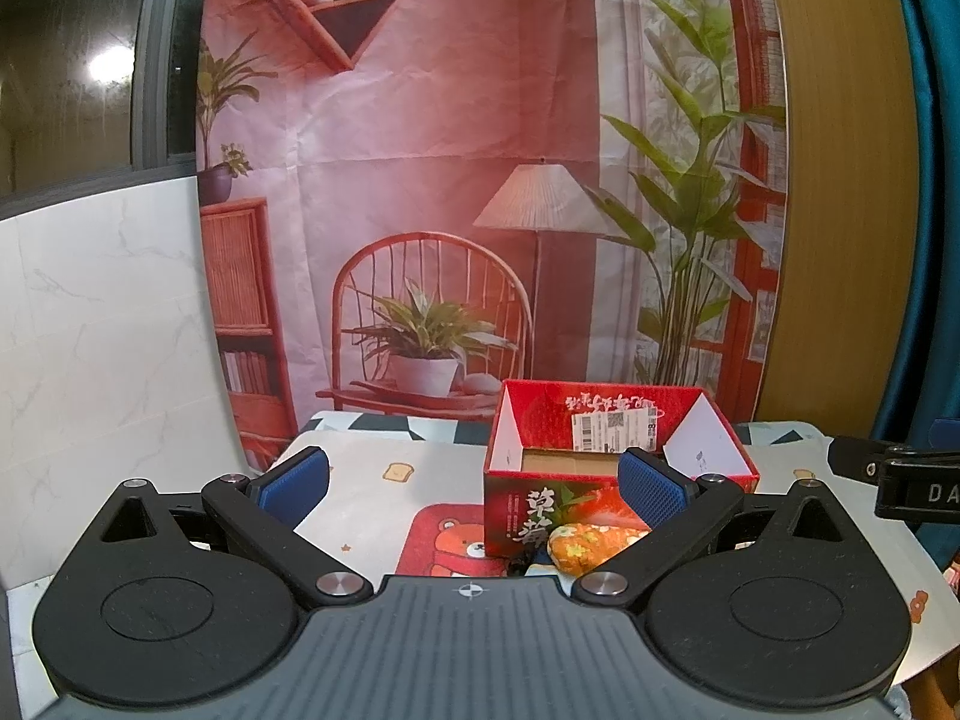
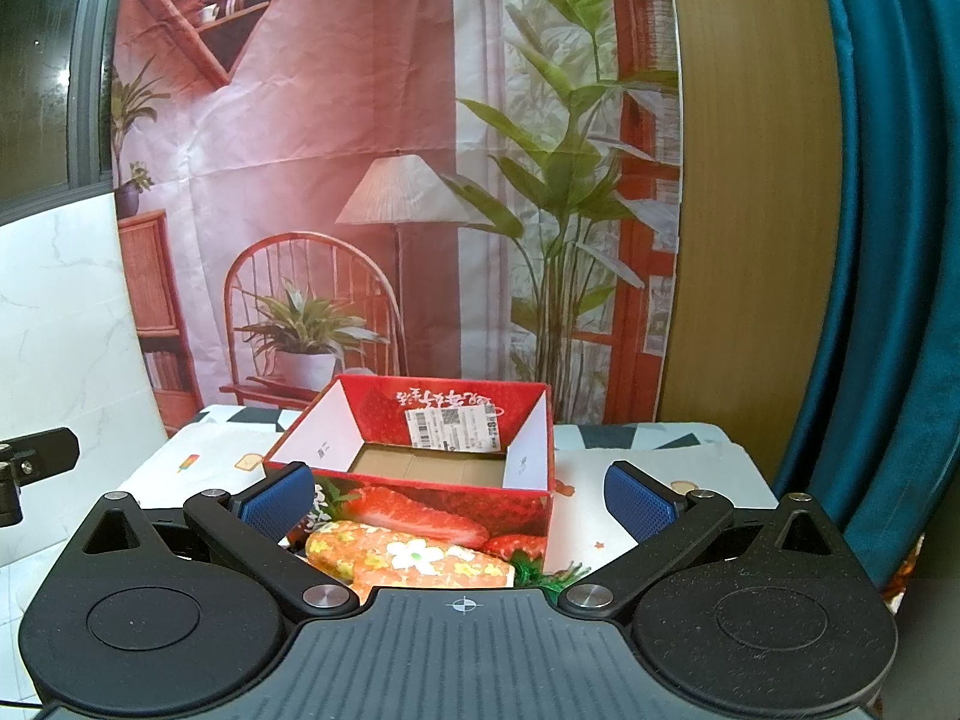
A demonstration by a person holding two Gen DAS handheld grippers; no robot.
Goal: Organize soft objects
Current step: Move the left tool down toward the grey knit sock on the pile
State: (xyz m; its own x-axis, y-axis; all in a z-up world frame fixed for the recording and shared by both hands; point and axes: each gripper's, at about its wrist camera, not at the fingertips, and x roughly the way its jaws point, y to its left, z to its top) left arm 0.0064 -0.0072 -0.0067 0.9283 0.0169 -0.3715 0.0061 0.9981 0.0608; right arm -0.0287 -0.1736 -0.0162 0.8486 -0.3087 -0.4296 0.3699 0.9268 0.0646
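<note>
Red strawberry-print box (image 2: 432,498) on counter (image 2: 630,456), open top, bare cardboard floor showing, white barcode label (image 2: 451,429) on inner wall | orange flowered soft toy (image 2: 408,558) lies on counter against box front | Chinese lettering on box, unreadable | left tool (image 1: 474,483) spread, empty | right tool (image 2: 459,504) spread, empty

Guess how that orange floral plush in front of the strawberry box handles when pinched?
The orange floral plush looks stuffed and fabric-covered, so it probably squashes and sags outside the pinch. Likely light. Its elongated, flattish shape suggests it won't roll. The right gripper is open above it.
</note>
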